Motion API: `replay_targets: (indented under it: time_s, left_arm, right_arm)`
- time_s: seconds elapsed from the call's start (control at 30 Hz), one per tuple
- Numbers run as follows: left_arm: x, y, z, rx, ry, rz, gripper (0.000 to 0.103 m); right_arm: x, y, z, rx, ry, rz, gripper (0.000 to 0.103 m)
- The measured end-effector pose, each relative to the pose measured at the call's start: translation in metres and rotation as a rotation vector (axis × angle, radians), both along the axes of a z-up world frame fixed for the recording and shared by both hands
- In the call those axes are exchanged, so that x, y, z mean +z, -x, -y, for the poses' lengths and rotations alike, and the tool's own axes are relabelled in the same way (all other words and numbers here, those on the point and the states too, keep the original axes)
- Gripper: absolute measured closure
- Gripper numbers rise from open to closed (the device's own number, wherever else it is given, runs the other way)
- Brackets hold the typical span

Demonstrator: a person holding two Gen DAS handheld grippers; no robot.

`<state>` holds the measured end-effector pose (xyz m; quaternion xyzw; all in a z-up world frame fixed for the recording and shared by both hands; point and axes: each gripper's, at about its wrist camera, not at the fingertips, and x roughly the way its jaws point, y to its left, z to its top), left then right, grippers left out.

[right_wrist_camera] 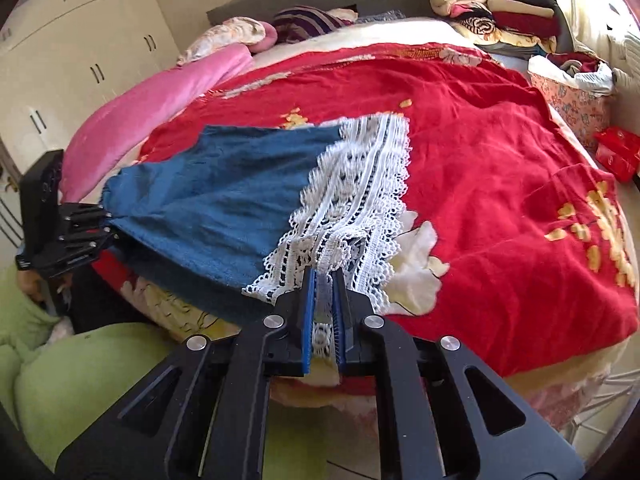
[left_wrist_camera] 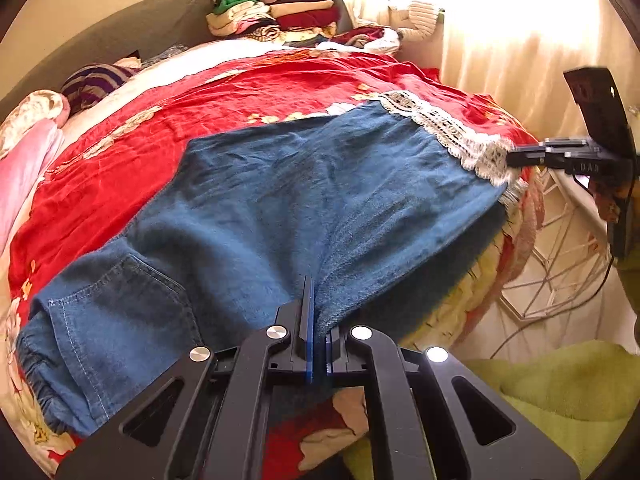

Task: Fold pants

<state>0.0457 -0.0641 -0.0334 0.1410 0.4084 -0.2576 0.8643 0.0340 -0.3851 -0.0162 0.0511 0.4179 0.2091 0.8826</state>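
Right at the lens the left gripper [left_wrist_camera: 316, 320] is clamped on the near edge of the blue denim pants with white lace cuffs [left_wrist_camera: 304, 196] — soft, floppy cloth sprawled over the red floral bedspread [left_wrist_camera: 168, 120]. The right gripper [right_wrist_camera: 324, 292] pinches the lace cuff [right_wrist_camera: 352, 184] — likely snaggy and slack, so a hold at the denim hem looks safer.

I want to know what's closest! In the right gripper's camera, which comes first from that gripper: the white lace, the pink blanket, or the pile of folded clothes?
1. White lace: pinched in the right gripper, at the pants' hem.
2. Pink blanket: farther, up on the left.
3. Pile of folded clothes: farthest, top right corner of the bed.
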Motion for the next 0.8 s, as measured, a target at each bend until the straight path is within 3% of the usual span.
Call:
replay_targets:
  time_s: [0.23,0.4,0.43,0.47,0.5,0.8]
  left_arm:
    - [-0.022,0.002,0.006,-0.021,-0.032,-0.061,0.100]
    - [-0.026,0.003,0.004,-0.028,-0.029,-0.082,0.095]
    - [-0.026,0.004,0.003,-0.031,-0.024,-0.087,0.093]
    - [-0.025,0.005,0.002,-0.037,-0.018,-0.095,0.083]
    - [-0.023,0.007,0.001,-0.043,-0.012,-0.097,0.074]
    - [0.012,0.025,-0.019,-0.027,0.019,-0.039,0.052]
  right_arm:
    - [-0.020,-0.001,-0.002,0.009,0.067,-0.062,0.099]
    - [-0.028,-0.003,0.001,0.013,0.073,-0.088,0.092]
    - [-0.025,-0.002,0.003,0.012,0.066,-0.087,0.085]
    - [-0.022,-0.001,0.006,0.002,0.065,-0.081,0.076]
    - [-0.020,0.000,0.009,-0.011,0.061,-0.075,0.073]
    - [0.004,-0.014,0.034,-0.114,-0.007,0.002,0.060]
